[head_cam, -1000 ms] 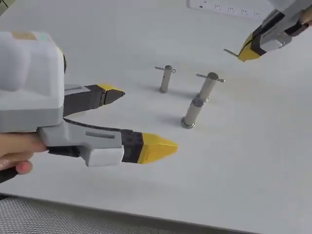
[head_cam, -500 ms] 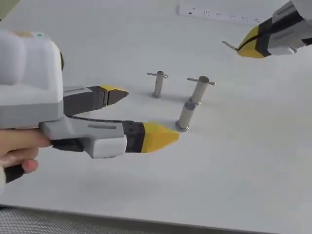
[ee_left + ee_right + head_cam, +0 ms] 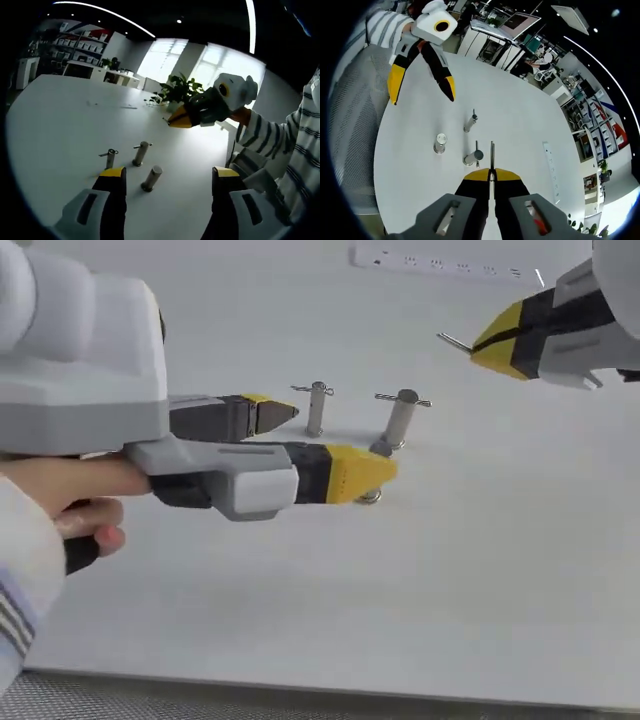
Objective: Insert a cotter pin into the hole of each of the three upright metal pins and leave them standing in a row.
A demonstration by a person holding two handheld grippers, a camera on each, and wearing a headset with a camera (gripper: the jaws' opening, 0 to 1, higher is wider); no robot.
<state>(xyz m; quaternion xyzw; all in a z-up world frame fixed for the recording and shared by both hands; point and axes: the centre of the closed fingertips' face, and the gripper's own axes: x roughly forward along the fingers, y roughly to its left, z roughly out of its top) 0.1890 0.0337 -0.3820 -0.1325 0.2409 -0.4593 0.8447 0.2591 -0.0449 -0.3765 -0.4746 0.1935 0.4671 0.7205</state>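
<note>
The left gripper (image 3: 169, 172) is released, jaws wide. Its own view shows the bare pin (image 3: 151, 178) ahead between them, which the head view half hides. Fitted pins (image 3: 141, 153) stand at 11 o'clock. The right gripper (image 3: 491, 174), clenched, grasps a cotter pin (image 3: 491, 155).

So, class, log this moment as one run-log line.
left gripper open | right gripper shut on cotter pin | one bare pin

A long white plastic power strip (image 3: 430, 262) lies along the far edge of the white table (image 3: 300, 590); a leafy green plant (image 3: 175, 92) stands beyond another edge.
</note>
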